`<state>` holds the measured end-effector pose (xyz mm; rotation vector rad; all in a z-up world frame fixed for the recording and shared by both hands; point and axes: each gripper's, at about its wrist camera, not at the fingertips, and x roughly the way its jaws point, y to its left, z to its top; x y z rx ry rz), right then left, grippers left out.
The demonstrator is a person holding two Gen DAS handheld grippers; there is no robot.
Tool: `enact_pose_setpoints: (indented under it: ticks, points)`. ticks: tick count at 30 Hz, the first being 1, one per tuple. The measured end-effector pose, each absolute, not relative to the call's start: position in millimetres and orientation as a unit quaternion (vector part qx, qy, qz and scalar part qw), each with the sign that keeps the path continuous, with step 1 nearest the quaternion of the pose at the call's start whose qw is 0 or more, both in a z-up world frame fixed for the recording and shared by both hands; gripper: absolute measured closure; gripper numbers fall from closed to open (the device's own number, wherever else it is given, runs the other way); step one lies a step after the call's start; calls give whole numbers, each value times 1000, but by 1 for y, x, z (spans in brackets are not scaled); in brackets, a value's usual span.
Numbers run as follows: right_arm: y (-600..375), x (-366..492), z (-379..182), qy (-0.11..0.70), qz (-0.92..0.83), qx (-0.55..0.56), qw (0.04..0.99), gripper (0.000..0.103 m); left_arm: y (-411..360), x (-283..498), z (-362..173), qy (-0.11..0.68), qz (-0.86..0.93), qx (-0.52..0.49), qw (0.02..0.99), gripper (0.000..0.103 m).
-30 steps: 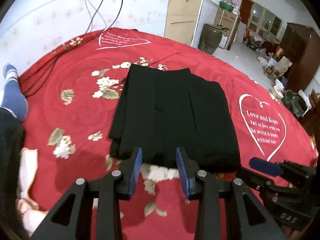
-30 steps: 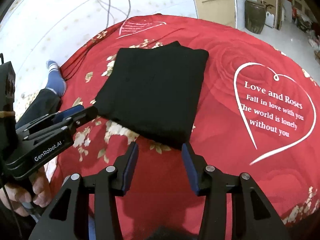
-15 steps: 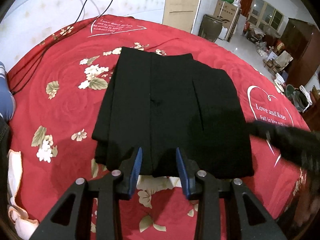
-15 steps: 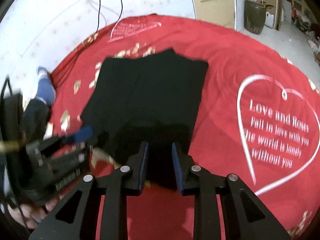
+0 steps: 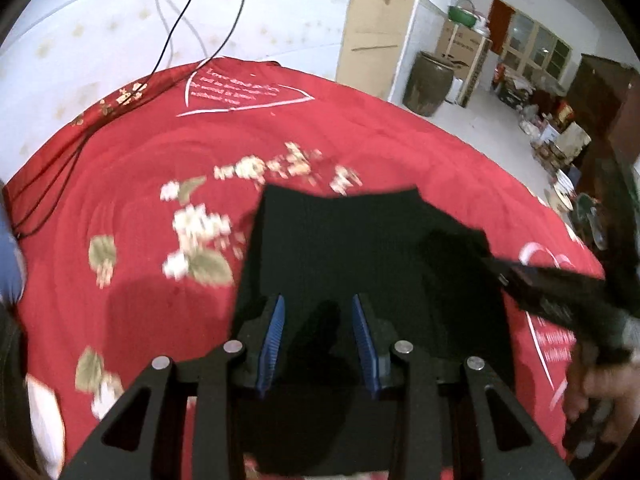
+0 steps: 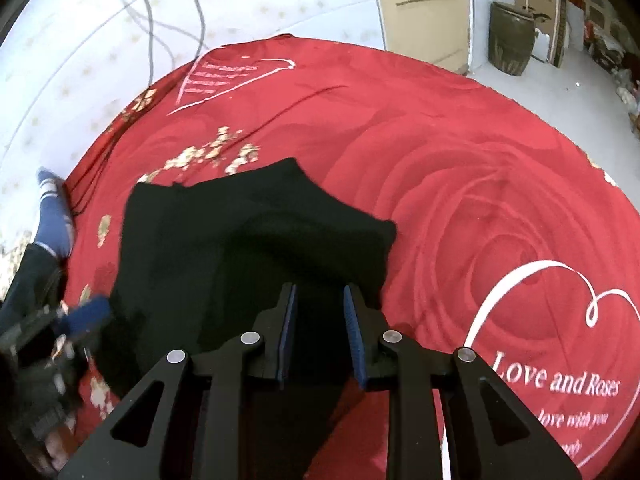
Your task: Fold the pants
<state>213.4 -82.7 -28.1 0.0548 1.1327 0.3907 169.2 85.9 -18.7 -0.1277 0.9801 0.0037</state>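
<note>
left wrist: left gripper [image 5: 318, 330] fingers parted around near hem of folded black fabric pants [image 5: 360, 248] on red rose-print bedspread [image 5: 120, 200], grip unclear | right wrist: right gripper [image 6: 320, 326] likewise, hem apparently lifting | step: final fold; next: carry hem forward evenly

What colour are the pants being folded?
Black pants, plain with no pattern, clearest in the right wrist view against the red bedspread.

One pair of folded black pants [image 5: 360, 240] lay on one red bedspread [image 5: 140, 184], with two grippers over it, the left gripper [image 5: 318, 344] and the right gripper [image 6: 320, 332]. Two white heart prints [image 6: 228, 76] showed from the right wrist. One brown jar [image 5: 428, 84] stood by two cardboard boxes [image 5: 460, 44].
</note>
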Motion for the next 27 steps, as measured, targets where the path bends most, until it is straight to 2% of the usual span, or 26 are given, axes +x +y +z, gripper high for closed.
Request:
enact_pose_setpoints:
  ticks: [12, 19, 27]
  points:
    - [-89, 219, -32, 519, 193, 47, 831, 79, 97, 199, -37, 476, 13, -56, 878, 65]
    - [-90, 196, -13, 522, 197, 50, 829, 79, 87, 177, -13, 468, 23, -42, 882, 65]
    - [-84, 129, 12, 512, 199, 30, 835, 78, 75, 125, 18, 451, 23, -40, 891, 65]
